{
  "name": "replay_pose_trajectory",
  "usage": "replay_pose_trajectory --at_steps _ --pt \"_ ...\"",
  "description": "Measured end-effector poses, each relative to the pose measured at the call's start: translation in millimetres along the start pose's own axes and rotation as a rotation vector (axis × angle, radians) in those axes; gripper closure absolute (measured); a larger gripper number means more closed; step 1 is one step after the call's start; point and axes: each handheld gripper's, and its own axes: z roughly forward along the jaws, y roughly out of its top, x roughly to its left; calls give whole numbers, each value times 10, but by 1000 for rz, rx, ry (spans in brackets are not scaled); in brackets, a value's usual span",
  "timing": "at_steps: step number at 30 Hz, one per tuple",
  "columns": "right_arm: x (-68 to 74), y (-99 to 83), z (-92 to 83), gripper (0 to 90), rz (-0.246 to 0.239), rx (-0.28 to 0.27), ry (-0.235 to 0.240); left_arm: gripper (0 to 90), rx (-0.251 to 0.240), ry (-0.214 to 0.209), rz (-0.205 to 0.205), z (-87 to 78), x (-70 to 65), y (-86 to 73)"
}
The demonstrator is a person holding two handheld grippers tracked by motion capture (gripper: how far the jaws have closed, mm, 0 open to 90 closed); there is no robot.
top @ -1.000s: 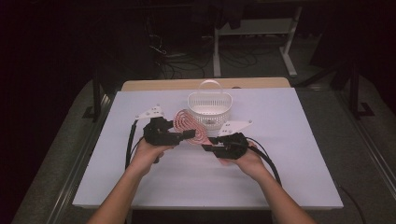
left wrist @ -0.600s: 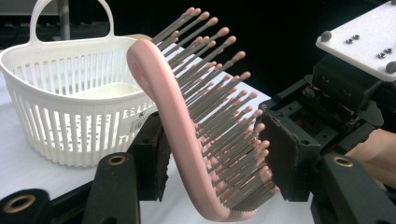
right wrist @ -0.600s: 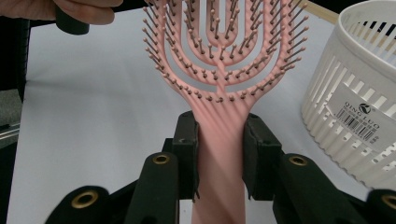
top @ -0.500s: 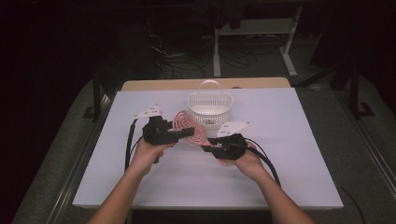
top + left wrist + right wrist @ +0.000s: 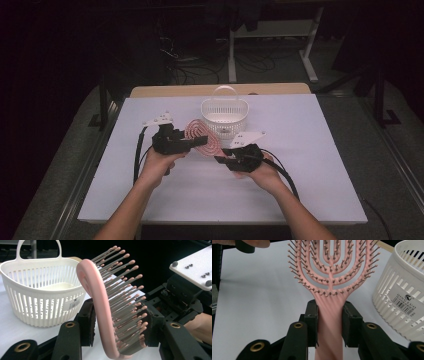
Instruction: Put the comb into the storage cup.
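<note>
The pale pink plastic hairbrush (image 5: 100, 302) has grey bristles with pink tips, and its head is cut into nested arched bands. The white plastic basket (image 5: 42, 300) is patterned with vertical slots and carries a white label printed with a black barcode. Both tools, left (image 5: 117, 327) and right (image 5: 329, 325), are black with brass-coloured rivets. The flat surface (image 5: 310, 150) is white.

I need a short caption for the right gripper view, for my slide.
Right gripper clamps the pink hairbrush by its handle, beside the white basket.
</note>
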Motion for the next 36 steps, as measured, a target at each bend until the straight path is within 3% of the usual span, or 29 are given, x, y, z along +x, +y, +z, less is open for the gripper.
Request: replay_pose_trajectory --at_steps 21,36 --pt "36 9 51 691 -17 18 -17 632 -15 -33 -5 -7 -26 9" --pt "34 18 60 691 -11 6 -2 646 -38 -42 0 -29 -54 23"
